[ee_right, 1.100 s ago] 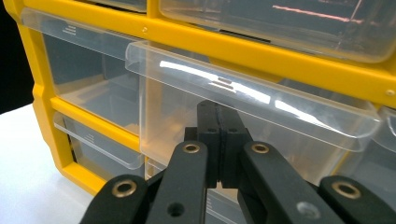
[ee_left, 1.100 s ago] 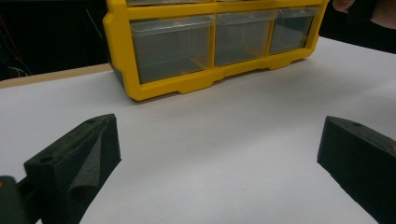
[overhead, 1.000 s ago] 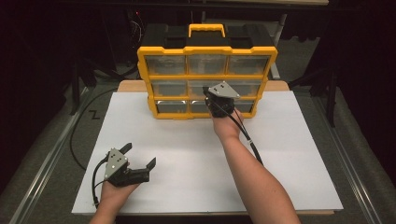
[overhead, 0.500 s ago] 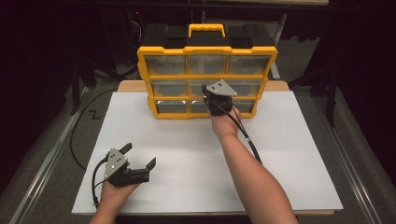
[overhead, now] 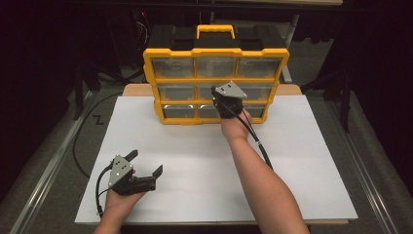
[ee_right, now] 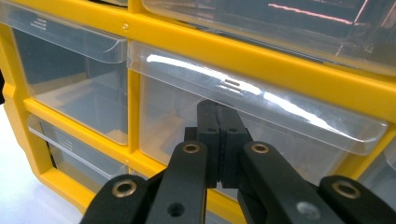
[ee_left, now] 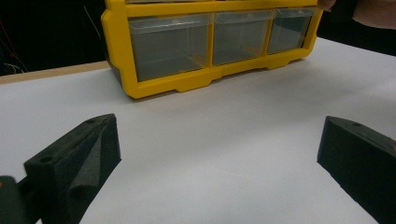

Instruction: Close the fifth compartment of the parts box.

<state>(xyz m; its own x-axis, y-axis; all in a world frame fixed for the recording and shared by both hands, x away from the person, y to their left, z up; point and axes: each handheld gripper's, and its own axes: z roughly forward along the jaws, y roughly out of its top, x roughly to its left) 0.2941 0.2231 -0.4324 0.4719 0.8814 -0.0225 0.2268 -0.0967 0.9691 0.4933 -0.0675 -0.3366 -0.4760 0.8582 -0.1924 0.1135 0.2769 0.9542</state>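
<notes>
- High view: the right gripper is up at the yellow drawer organiser, on the far side of the white table.
- Left gripper view: the left gripper rests near, jaws wide apart, nothing between them.
- Right gripper view: jaws pressed together under the middle clear drawer's lip. It looks about to pull; a straight draw toward the person comes next.

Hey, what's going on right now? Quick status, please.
Right gripper shut, tips under the lip of a clear plastic drawer in the yellow drawer cabinet. Left gripper open, resting on the white table. Nothing in the way.
</notes>
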